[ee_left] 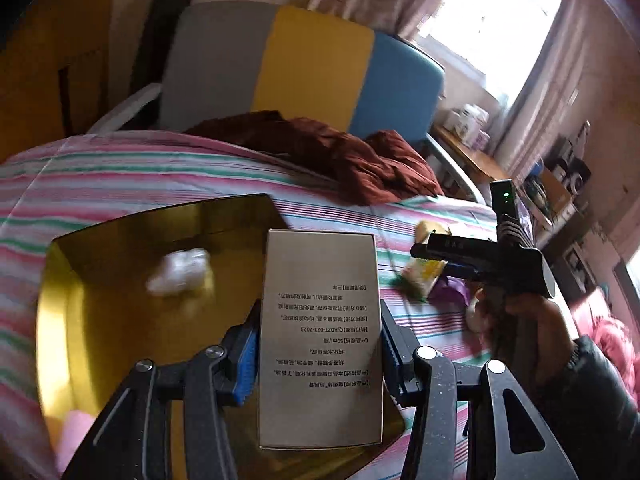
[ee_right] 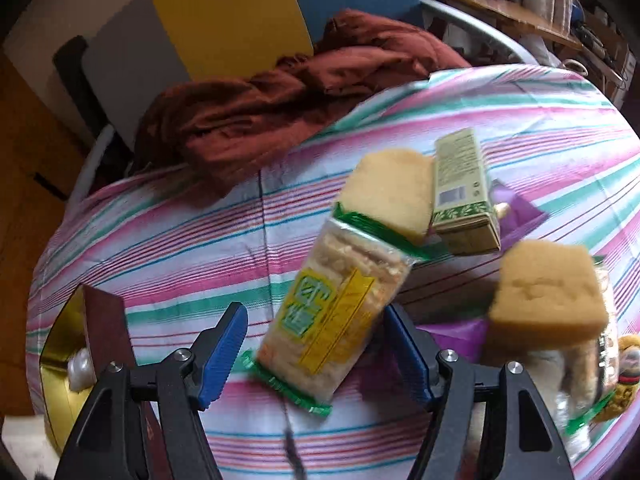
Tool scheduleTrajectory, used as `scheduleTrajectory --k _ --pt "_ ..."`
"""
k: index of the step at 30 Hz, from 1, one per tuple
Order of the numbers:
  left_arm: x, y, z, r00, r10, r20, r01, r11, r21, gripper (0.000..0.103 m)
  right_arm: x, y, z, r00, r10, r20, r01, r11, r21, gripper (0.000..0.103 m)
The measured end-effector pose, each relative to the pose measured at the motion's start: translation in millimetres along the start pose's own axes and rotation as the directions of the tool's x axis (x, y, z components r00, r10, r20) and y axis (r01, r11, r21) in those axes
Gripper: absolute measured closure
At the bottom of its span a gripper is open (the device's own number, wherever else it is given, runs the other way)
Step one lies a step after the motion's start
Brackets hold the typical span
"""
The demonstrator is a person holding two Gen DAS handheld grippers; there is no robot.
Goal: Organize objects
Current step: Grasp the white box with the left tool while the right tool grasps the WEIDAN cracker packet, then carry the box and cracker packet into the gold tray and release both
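Note:
My left gripper is shut on a tall grey carton with printed text and holds it over an open gold box. A white crumpled wad lies inside that box. My right gripper is open, its blue pads either side of a green-and-yellow cracker pack lying on the striped bedsheet; the right pad is close to the pack. Two yellow sponges and a green carton lie beyond. The right gripper's body also shows in the left wrist view.
A rumpled dark red cloth lies at the far side of the bed. A grey, yellow and blue headboard stands behind it. A purple item and a small plush toy lie at the right. A cluttered desk stands by the window.

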State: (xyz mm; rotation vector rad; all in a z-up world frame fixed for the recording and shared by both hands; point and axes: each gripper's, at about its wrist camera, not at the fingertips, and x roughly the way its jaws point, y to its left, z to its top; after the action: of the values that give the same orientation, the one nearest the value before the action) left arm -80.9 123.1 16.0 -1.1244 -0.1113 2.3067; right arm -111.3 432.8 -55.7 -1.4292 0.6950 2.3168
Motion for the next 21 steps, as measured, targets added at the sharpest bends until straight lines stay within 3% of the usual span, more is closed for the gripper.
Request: scheduleTrajectory --k 7,15,16,19,21 --pt "-17.2 39.9 -9.7 1.000 0.023 0.020 -0.022 0.997 -0.079 0.052 17.4 8.1 -11.0 0.999 0.012 -0.036 -0.013 1.000 -0.011 0.032" --pt "-21.5 55.0 -18.2 0.999 0.028 0.018 -0.025 0.992 -0.120 0.052 28.2 19.3 1.2 0.997 -0.073 -0.031 0.073 0.997 -0.015 0.028" --pt "-22.1 55.5 -18.7 0.999 0.028 0.017 -0.026 0.992 -0.121 0.052 28.7 22.6 0.2 0.995 -0.094 -0.031 0.092 0.995 -0.039 0.031" --pt "-26.0 56.3 -20.8 0.999 0.034 0.025 -0.031 0.993 -0.118 0.052 23.4 31.4 -12.0 0.991 -0.137 0.007 0.137 0.981 -0.140 0.053" --pt "-27.5 58.2 -22.1 0.999 0.043 0.027 -0.039 0.992 -0.119 0.052 18.1 33.4 -20.8 0.991 -0.134 0.008 0.133 0.974 -0.181 0.055"
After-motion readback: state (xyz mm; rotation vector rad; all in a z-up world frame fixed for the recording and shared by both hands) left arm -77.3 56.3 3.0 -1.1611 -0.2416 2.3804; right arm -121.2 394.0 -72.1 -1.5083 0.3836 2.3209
